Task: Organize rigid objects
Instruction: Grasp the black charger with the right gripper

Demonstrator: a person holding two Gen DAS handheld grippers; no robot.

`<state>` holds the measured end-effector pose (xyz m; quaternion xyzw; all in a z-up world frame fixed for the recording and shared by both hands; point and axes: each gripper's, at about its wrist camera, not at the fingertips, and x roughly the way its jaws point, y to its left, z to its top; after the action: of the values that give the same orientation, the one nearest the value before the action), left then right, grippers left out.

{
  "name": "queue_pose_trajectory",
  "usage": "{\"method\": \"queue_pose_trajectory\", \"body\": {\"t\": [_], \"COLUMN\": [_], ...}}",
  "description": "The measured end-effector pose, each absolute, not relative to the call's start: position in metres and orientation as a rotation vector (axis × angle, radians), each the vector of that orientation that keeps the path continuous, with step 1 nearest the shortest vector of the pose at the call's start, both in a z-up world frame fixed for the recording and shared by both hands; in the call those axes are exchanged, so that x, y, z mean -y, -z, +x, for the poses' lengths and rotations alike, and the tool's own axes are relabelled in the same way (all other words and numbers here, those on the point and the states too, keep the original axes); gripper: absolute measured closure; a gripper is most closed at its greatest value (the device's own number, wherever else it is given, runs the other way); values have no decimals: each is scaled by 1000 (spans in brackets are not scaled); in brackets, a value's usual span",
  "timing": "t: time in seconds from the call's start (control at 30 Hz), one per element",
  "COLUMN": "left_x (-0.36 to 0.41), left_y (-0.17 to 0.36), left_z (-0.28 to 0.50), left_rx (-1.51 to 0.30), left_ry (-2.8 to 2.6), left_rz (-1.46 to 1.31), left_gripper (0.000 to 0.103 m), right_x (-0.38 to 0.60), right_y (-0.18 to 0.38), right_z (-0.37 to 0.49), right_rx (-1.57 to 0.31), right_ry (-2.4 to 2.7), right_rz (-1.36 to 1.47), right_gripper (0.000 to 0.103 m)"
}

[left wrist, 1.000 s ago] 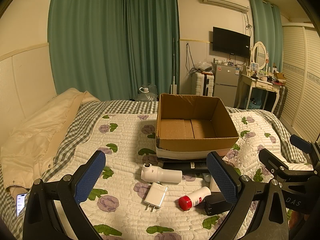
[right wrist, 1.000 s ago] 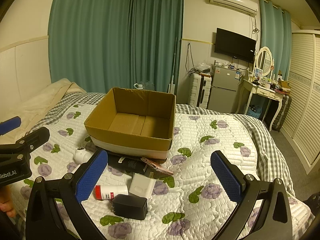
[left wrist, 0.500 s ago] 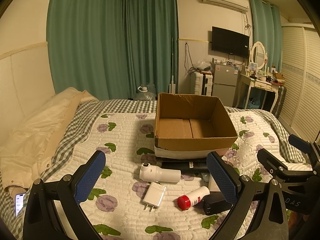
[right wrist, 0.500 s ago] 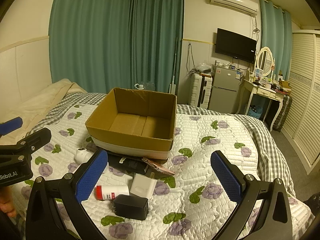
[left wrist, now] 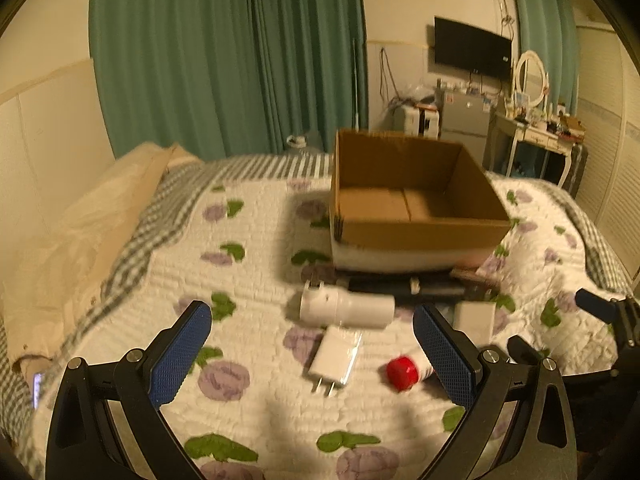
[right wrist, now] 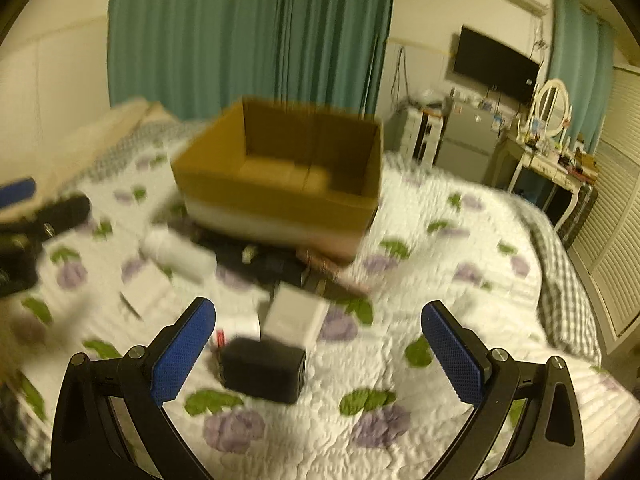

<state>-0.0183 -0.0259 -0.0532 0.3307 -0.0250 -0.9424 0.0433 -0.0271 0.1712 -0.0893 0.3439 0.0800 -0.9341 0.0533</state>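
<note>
bed (left wrist: pixel 256 408): clutter lies before empty box (left wrist: pixel 412 204)
step: I'm approaching, nothing picked
left gripper (left wrist: pixel 312 354): apart, over white charger (left wrist: pixel 336 356)
right gripper (right wrist: pixel 318 350): apart, over black adapter (right wrist: pixel 262 368)
next: I descend, clamp

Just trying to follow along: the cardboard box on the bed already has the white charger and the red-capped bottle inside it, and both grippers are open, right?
Not quite. The cardboard box holds nothing: the left wrist view shows the white charger and red-capped bottle lying on the quilt in front of it. The left gripper and right gripper are indeed open.
</note>
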Motion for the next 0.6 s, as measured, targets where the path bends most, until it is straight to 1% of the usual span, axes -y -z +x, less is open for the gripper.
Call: {"method": "queue_pose_trajectory", "body": {"t": [0.13, 0.23, 0.37, 0.47, 0.57, 0.6], "left_x": [29, 27, 21, 15, 9, 8], "left_y": [78, 90, 98, 100, 102, 102], "left_z": [-27, -32, -34, -35, -37, -37], "left_rx": [66, 90, 116, 154, 190, 198], "left_ry": [2843, 2824, 2827, 2831, 2833, 2825], "left_rz": [1118, 1153, 1177, 1179, 1178, 1164], "left_gripper": [2, 2, 2, 2, 2, 2], "right_x": [-165, -158, -155, -154, -152, -152], "right_y": [119, 141, 158, 167, 175, 176], "right_z": [-34, -42, -52, -61, -67, -67], "right_rx": [-198, -213, -197, -146, -104, -99], "right_ry": [2759, 2721, 2703, 2670, 2627, 2620], "right_rz": [1153, 1226, 1297, 1354, 1386, 1389], "right_gripper": [0, 0, 0, 2, 11, 22]}}
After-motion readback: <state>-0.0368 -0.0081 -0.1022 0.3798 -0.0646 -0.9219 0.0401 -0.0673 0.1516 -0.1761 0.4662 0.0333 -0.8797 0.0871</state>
